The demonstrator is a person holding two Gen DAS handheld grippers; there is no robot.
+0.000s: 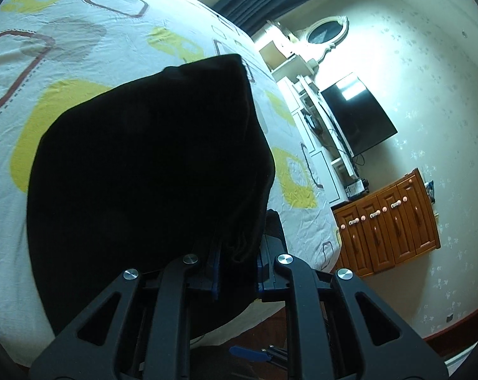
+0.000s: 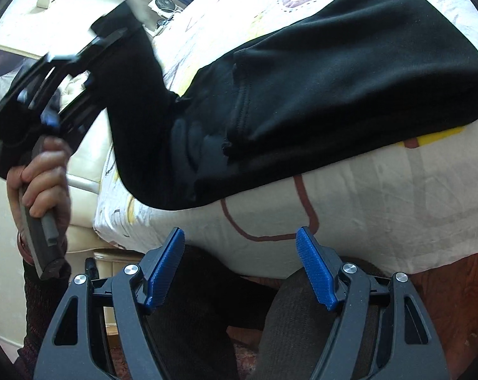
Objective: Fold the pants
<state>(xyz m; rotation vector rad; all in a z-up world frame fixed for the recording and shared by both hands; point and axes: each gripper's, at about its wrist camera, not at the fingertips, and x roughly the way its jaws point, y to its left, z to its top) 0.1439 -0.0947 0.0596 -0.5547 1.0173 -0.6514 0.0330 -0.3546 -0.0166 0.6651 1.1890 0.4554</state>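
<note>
— Nearest the lens, what is seen of the left gripper (image 1: pixel 235 272)?

— Its blue-padded fingers (image 1: pixel 215 280) are clamped on a bunched edge of the black pants (image 1: pixel 150 171); dark cloth is pinched between the pads and hangs over them. From the right wrist view the same gripper (image 2: pixel 112 36) is seen raised above the bed's edge, with a length of the pants lifted up to it, though that part is blurred.

— And how is it carried?

— It is gripped by the left hand (image 2: pixel 41 179), whose fingers are wrapped round a grey handle; the tool is tilted, its fingers pointed up and towards the bed.

— What is shown of the right gripper (image 2: pixel 240 266)?

— Its fingers (image 2: pixel 166 266) are spread wide apart and nothing is held between them. They are kept low, just off the side of the bed, with the draped sheet (image 2: pixel 381 196) directly ahead.

— Where are the pants placed?

— Most of the garment is laid on the patterned bed sheet (image 1: pixel 80 47), close to the bed's near edge; a stitched seam is visible in the right wrist view. One end is drawn off the mattress by the left gripper.

— What else is visible?

— A dark television (image 1: pixel 356 117) and a wooden cabinet (image 1: pixel 387 224) are seen against the pale wall.
</note>
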